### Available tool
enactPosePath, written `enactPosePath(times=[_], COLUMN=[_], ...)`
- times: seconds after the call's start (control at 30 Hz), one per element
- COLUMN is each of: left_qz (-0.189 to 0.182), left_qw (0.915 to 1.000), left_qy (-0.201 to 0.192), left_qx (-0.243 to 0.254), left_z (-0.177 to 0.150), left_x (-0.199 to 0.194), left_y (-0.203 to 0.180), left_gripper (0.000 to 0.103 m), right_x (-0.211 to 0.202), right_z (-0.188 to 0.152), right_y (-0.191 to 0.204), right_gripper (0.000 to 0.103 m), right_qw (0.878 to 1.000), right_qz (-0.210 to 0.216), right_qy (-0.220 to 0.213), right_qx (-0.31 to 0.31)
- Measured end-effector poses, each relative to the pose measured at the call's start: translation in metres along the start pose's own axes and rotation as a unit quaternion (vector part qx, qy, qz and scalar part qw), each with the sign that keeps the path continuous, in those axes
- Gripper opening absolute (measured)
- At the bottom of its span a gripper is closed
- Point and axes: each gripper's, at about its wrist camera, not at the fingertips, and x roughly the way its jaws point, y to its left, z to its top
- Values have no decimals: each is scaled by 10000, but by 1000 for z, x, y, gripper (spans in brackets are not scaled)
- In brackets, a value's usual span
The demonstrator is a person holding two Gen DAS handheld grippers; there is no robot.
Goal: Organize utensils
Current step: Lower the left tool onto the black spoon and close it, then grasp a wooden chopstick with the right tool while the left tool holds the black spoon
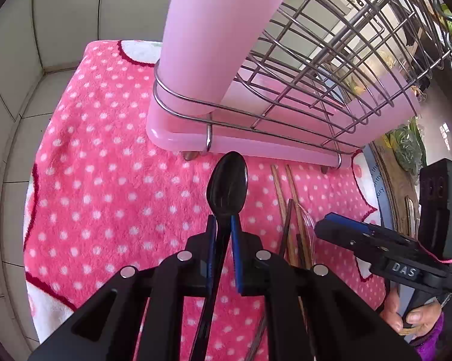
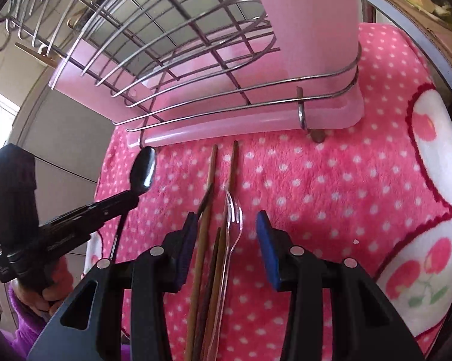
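My left gripper [image 1: 223, 225] is shut on a black plastic spoon [image 1: 227, 185], bowl forward, held above the pink dotted towel [image 1: 105, 180] just in front of the rack. The spoon also shows in the right wrist view [image 2: 143, 170]. My right gripper [image 2: 226, 222] is open, its blue pads on either side of wooden chopsticks [image 2: 209, 180] and a clear plastic fork [image 2: 233, 219] lying on the towel. The right gripper shows in the left wrist view [image 1: 340, 225], beside the chopsticks [image 1: 289, 192]. A pink cutlery cup [image 1: 213, 36] stands in the rack.
A wire dish rack [image 1: 331, 69] on a pink drip tray [image 1: 256, 143] stands at the towel's far side; it shows in the right wrist view [image 2: 165, 45] with its tray [image 2: 226, 126]. A tiled wall [image 1: 30, 45] lies to the left. A framed board [image 1: 388, 186] lies right.
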Motion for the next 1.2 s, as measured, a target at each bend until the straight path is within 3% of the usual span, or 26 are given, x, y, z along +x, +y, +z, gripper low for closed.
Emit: enactPosePath(times=[0.07,0.13,0.3,0.73,0.9,1.03,1.2], left_qz=[36,87,296,713,653,368,62], left_qw=[10000,9997,9962,9762,9795,9870,9933], left_qy=[65,213,768,1665,1427,1000,493], left_qx=[0,23,281,1196,1265,1202,1047], left_z=[0,-2,-1,23,31,28,21], left_x=[-2,2,19,50,53,18,-16], left_y=[6,11,13,-18,-29,-18,-11], left_gripper=[9,9,10,17,5,5,5], right_x=[9,17,19,24,15,-13,-38], right_z=[3,6,2,3,-4,-17,-29], right_y=[0,3,1,-16,-23,-40,-43], right_gripper=[40,16,5,5,4,4,4], right_qw=[9999,9998,9998,9996,9995,9994,9984], right_qz=[-87,-152,-170,69,242,201,-373], right_qy=[88,121,95,273,63,-186,-421], right_qx=[7,-53,-62,63,212,195,-24])
